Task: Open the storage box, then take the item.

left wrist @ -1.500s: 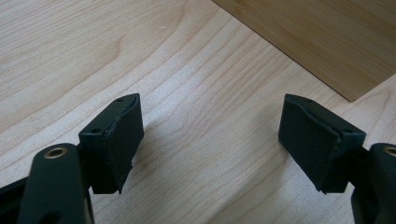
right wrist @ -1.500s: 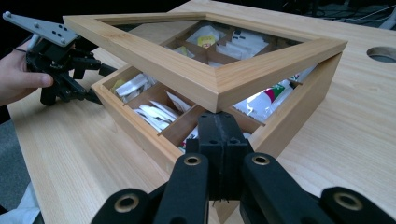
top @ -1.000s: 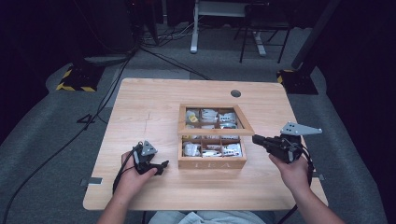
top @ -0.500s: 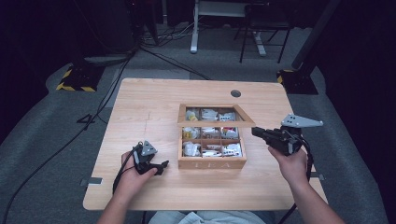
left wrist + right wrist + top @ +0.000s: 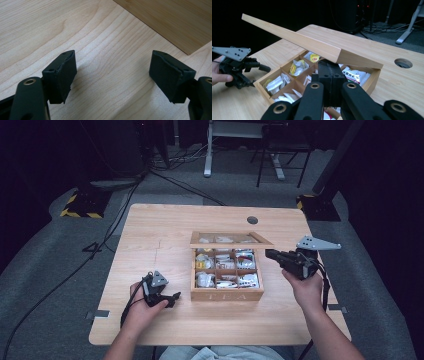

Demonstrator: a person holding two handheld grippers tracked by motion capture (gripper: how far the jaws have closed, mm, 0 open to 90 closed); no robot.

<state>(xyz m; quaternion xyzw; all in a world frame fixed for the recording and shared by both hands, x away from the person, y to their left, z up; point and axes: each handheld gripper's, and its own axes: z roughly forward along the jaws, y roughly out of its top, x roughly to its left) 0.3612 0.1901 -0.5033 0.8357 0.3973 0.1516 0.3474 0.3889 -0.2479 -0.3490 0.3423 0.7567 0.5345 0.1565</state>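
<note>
Right tongs (image 5: 331, 82) closed, empty, tips under the lid (image 5: 312, 46) edge — likely propping it half-raised over the tea box (image 5: 227, 295) mid-tabletop (image 5: 165, 240); left tongs (image 5: 112, 72) spread wide, parked on wood beside the box — idle.

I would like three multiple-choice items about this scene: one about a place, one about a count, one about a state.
1. Where does the left gripper rest?
A. on the light wooden table, left of the wooden tea box
B. inside the box
C. on the lid

2. How many compartments lie across the box's front row?
A. two
B. three
C. five

3. How is the box's hinged wooden lid?
A. fully shut
B. taken off
C. partly raised

Answers: 1 A, the high view shows it on the table beside the box. 2 B, three cells show side by side. 3 C, the right gripper view shows it tilted above the packets.
</note>
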